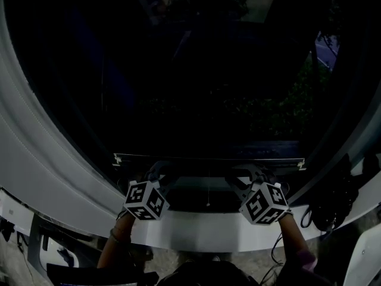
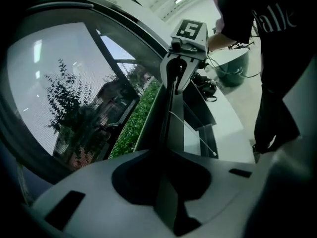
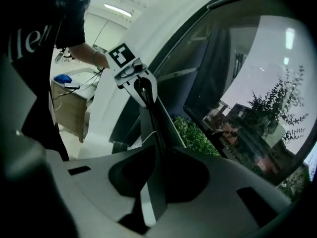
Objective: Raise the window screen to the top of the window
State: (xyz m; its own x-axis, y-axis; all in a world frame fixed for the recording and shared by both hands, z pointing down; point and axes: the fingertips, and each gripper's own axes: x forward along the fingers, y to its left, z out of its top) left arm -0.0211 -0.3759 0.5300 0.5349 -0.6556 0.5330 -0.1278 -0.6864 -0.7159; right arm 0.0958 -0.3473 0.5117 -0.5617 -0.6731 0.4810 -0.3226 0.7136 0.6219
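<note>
The window screen's bottom rail [image 1: 208, 158] runs level across the dark window, a little above the white sill [image 1: 202, 232]. My left gripper [image 1: 159, 171] is shut on the rail near its left end. My right gripper [image 1: 250, 173] is shut on it near its right end. In the left gripper view the rail [image 2: 171, 118] runs as a thin dark bar out of my left gripper [image 2: 168, 182] to the other gripper's marker cube [image 2: 190, 30]. The right gripper view mirrors this: the rail [image 3: 154, 128] leaves my right gripper [image 3: 153, 182] toward the left one's cube [image 3: 123, 56].
A thin pull cord [image 1: 208, 194] hangs below the rail's middle. The curved white window frame [image 1: 53, 154] rises on the left. A bundle of black cables [image 1: 331, 200] lies on the sill at the right. Trees and a hedge [image 3: 195, 135] show outside. A person in dark clothes [image 2: 277, 68] stands close behind.
</note>
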